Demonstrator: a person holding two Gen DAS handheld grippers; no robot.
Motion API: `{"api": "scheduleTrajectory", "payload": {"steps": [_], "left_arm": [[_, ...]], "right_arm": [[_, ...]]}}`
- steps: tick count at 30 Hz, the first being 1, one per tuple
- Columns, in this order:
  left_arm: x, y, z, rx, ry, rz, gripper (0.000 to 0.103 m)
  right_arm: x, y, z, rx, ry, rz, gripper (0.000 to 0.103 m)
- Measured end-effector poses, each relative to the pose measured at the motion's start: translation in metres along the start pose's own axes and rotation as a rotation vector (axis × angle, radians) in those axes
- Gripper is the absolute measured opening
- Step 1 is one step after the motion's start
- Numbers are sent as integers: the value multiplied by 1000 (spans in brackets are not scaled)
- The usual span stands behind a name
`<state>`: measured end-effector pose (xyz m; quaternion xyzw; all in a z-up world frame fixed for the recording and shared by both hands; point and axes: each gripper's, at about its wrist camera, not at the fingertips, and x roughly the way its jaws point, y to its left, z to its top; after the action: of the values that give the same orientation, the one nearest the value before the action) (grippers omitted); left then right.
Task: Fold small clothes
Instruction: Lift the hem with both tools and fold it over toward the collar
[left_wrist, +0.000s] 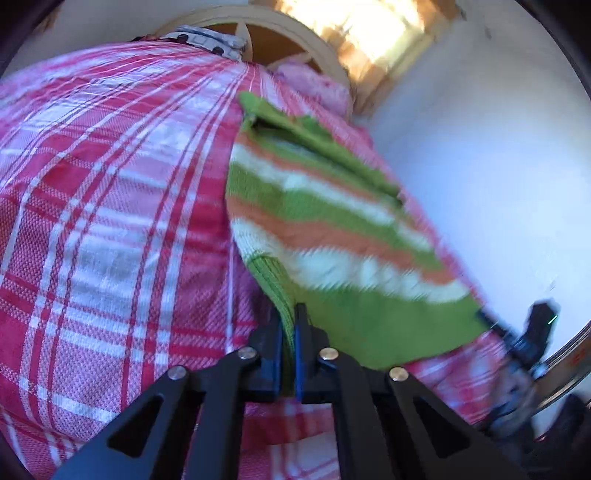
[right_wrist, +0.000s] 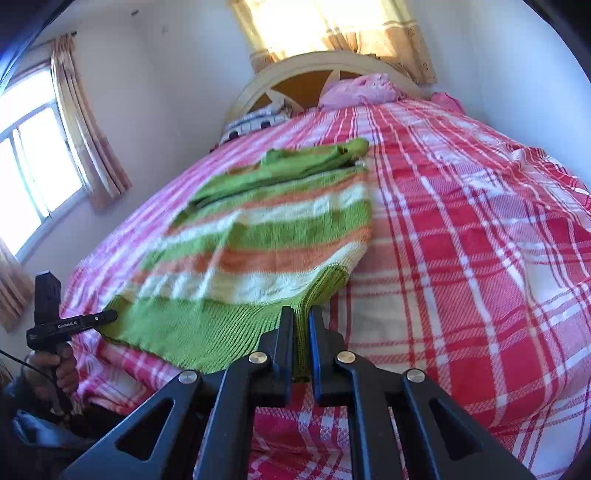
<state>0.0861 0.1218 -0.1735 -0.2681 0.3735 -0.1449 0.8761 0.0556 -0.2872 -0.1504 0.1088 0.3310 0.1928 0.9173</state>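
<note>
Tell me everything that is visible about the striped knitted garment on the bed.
The striped knitted garment has green, orange and cream bands and a ribbed green hem. It looks like soft wool. It lies spread on the red checked bedspread, with a green part folded across its far end. The left gripper is shut on one hem corner and the right gripper on the other, both at the near edge. Part of it is blurred.

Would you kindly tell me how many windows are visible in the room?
2: one curtained window on the left wall, one sunlit curtained window behind the cream headboard. Others may be hidden.
</note>
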Motion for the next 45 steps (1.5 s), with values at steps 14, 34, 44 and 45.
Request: {"api": "scheduleTrajectory", "payload": {"steps": [14, 34, 44, 45], "left_arm": [[1, -26, 94, -14, -128, -155, 4], [61, -25, 226, -54, -203, -130, 4], [115, -11, 287, -60, -179, -63, 4], [121, -9, 289, -63, -171, -59, 4]], "right_arm": [[0, 5, 83, 17, -120, 37, 4], [77, 4, 230, -24, -146, -28, 4], [148, -14, 291, -6, -86, -68, 4], [158, -17, 296, 2, -75, -71, 4]]}}
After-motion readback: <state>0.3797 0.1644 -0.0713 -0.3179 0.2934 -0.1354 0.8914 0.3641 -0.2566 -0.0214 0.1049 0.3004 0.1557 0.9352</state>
